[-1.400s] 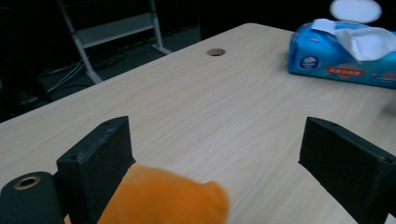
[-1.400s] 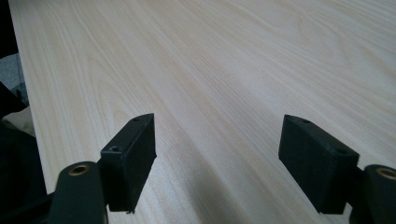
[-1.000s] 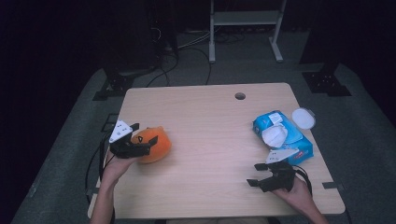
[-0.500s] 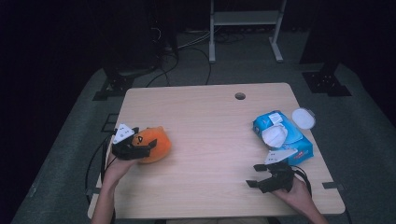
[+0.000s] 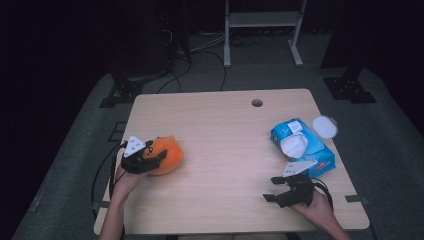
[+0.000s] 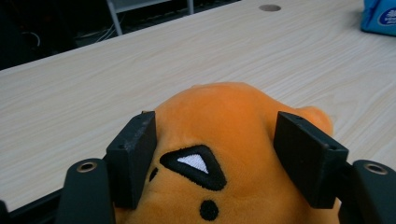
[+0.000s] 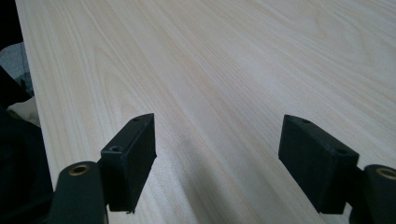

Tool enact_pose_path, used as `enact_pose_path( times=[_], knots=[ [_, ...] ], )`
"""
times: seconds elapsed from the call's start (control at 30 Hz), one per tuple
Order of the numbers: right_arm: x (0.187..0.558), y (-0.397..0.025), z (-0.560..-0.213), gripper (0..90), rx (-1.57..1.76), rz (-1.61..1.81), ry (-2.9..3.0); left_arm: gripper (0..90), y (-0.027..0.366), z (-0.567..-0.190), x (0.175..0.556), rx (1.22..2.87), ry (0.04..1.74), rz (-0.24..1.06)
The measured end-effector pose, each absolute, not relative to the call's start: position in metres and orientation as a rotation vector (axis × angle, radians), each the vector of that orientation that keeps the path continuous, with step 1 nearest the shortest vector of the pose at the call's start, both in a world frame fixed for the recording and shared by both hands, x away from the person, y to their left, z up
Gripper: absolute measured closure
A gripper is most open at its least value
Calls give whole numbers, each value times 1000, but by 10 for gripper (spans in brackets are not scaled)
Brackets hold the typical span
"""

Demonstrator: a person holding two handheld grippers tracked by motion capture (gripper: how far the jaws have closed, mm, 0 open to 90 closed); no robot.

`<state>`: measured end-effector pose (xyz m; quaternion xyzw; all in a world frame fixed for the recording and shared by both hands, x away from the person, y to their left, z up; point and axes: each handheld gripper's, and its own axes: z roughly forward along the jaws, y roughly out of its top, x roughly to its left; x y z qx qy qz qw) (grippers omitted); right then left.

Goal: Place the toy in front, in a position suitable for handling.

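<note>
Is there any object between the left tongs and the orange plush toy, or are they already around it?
Nothing visible stands between them. The left tongs already have one jaw on each side of the round orange plush toy, which sits on the pale wooden table. I cannot tell how firmly they press.

Plush toy [image 5: 167, 155] table [image 5: 220, 140] left; wipes pack [image 5: 302, 147] right, lid [image 5: 325, 126] behind.

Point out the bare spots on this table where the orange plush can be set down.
Widest free patch: the middle of the table, between the orange plush in the left gripper and the blue wipes pack. The far strip around the cable hole is bare too. Crowded: the right edge, with pack, white lid and right gripper.
</note>
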<state>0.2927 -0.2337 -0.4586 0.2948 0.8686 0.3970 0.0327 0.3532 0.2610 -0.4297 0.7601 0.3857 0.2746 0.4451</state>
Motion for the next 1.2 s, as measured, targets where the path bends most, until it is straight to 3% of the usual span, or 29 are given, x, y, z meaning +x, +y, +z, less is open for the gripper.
enact_pose_path(
  times=[0.5, 1.2],
  knots=[
    [292, -233, -458, 268, 894, 1212, 2682, 534, 259, -428, 352, 1913, 976, 720],
    [292, -233, -458, 272, 894, 1210, 2683, 585, 258, -405, 344, 1781, 900, 611]
  ],
)
